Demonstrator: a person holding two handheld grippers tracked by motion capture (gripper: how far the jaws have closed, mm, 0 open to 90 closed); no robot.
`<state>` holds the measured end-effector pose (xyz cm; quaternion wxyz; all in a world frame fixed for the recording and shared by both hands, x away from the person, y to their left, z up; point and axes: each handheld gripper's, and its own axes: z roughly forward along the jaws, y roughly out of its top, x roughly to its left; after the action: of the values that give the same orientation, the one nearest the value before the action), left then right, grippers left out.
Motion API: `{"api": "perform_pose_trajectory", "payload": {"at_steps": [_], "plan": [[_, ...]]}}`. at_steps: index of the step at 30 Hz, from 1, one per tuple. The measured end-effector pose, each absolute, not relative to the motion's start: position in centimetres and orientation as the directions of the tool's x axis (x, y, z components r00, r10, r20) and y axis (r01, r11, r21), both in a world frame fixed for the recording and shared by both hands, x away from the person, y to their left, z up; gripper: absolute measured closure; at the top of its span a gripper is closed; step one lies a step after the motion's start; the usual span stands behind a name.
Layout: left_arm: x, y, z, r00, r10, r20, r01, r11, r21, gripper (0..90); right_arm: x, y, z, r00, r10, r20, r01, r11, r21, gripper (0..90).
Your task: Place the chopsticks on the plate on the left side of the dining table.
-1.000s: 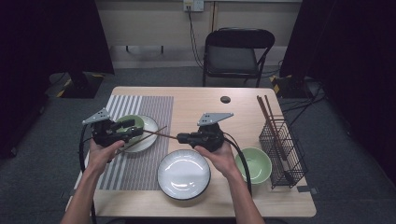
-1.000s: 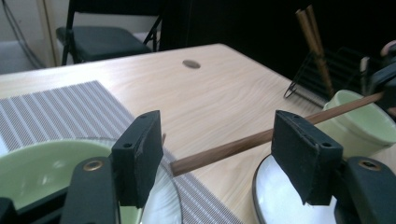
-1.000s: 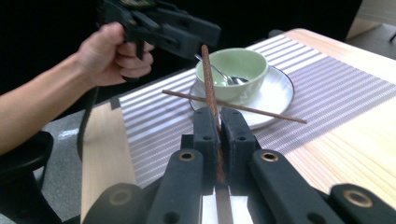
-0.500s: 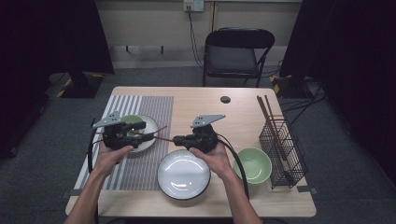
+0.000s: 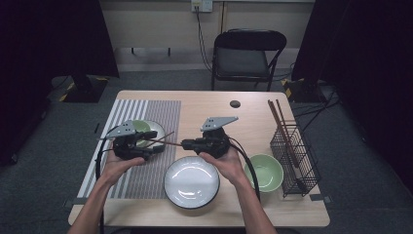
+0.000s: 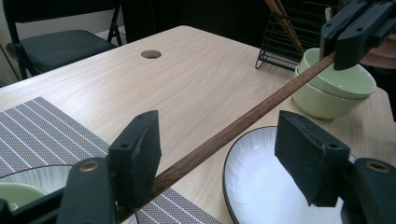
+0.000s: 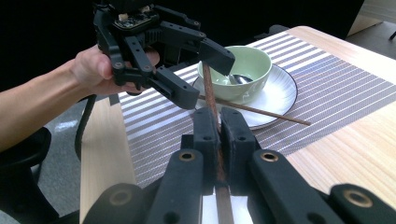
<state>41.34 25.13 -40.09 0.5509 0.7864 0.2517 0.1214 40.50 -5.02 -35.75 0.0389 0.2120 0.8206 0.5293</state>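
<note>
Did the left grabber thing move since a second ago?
Yes. In the high view the left gripper has slid toward the right gripper, passing in front of the small green bowl on the striped mat.

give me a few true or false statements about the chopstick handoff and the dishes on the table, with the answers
1. The right gripper is shut on a chopstick. True.
2. The left gripper has its jaws clamped tight on that chopstick. False: its jaws stand open, with the stick passing between them.
3. A second chopstick lies across the rim of the plate on the striped mat. True.
4. The wire rack is empty. False: it holds more chopsticks.
5. The green bowl on the plate holds a spoon. True.
</note>
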Motion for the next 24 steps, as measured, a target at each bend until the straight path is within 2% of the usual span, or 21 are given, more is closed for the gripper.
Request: {"api": "perform_pose_trajectory", "payload": {"at_steps": [10,11,16,24], "plan": [[41.3,25.5,-40.3,0.834,0.549,-0.064,0.252,-0.275,0.928,44.3,40.5,-4.6,-34.2,-0.917,0.373,0.141,0.284,0.363,0.887,85.8],[41.2,25.4,-40.3,0.832,0.551,-0.054,0.250,-0.288,0.925,48.5,40.5,-4.5,-33.8,-0.917,0.374,0.136,0.281,0.365,0.887,85.8],[41.2,25.4,-40.4,0.832,0.553,-0.054,0.249,-0.286,0.925,51.5,40.7,-4.4,-33.3,-0.920,0.370,0.131,0.276,0.372,0.886,85.8],[41.3,24.8,-40.5,0.844,0.527,-0.101,0.281,-0.274,0.920,62.0,41.2,-4.3,-31.7,-0.923,0.362,0.132,0.258,0.326,0.909,86.3]]}}
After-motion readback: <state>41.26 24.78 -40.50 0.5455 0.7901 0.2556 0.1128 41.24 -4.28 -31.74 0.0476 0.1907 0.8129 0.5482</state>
